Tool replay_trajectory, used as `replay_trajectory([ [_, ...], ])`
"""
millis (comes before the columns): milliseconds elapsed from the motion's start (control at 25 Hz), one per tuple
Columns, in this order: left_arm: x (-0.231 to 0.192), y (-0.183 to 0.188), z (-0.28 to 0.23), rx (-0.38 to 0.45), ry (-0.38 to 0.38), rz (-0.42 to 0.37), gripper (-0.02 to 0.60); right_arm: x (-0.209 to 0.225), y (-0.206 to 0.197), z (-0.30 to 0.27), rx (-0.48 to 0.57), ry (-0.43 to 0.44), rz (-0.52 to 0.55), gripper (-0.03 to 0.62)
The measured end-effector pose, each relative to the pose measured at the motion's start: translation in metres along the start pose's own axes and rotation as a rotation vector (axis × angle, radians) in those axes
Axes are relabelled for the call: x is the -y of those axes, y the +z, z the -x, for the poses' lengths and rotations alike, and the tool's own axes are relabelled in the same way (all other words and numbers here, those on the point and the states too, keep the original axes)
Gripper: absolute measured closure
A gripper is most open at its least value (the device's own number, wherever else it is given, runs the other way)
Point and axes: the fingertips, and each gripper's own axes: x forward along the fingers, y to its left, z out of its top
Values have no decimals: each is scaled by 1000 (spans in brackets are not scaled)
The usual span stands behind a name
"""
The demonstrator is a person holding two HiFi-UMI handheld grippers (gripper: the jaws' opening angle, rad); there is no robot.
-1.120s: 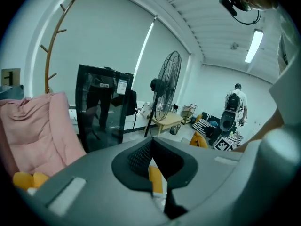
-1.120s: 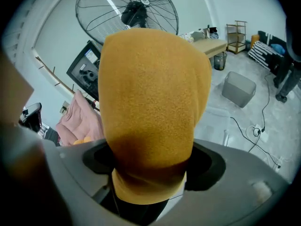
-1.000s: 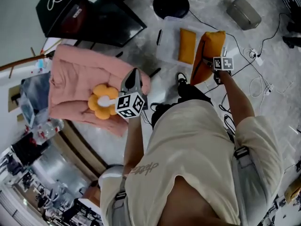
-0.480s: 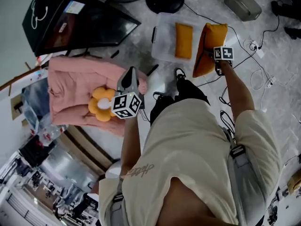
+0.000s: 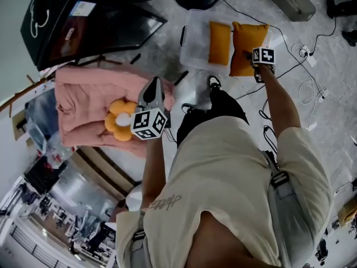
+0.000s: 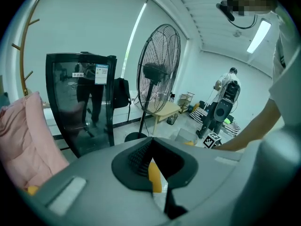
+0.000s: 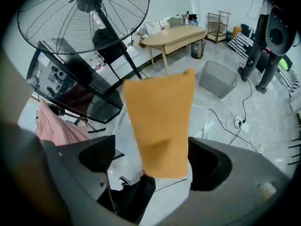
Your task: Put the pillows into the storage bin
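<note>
Right gripper (image 5: 252, 57) has just been opening its jaws. They're spread wide, with the orange pillow (image 5: 245, 38) loose between them, at the right side of the clear storage bin (image 5: 192, 35), beside a second orange pillow (image 5: 220, 42) already inside. Left gripper (image 5: 154, 88) hangs over the flower cushion (image 5: 118, 120) on the pink quilt (image 5: 83, 96), jaws pressed together, pinching nothing.
</note>
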Motion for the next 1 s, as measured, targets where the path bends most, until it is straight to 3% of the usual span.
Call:
replay_trajectory([
  [240, -2, 3, -7, -7, -10, 9, 565, -2, 6, 1, -7, -5, 13, 111],
  [520, -6, 2, -3, 11, 4, 29, 565, 0, -14, 1, -52, -9, 32, 111],
  [760, -13, -10, 22, 27, 63, 71, 565, -19, -25, 0, -79, 23, 97, 111],
  [1000, -30, -31, 67, 60, 173, 142, 565, -68, -24, -12, -91, 84, 208, 111],
])
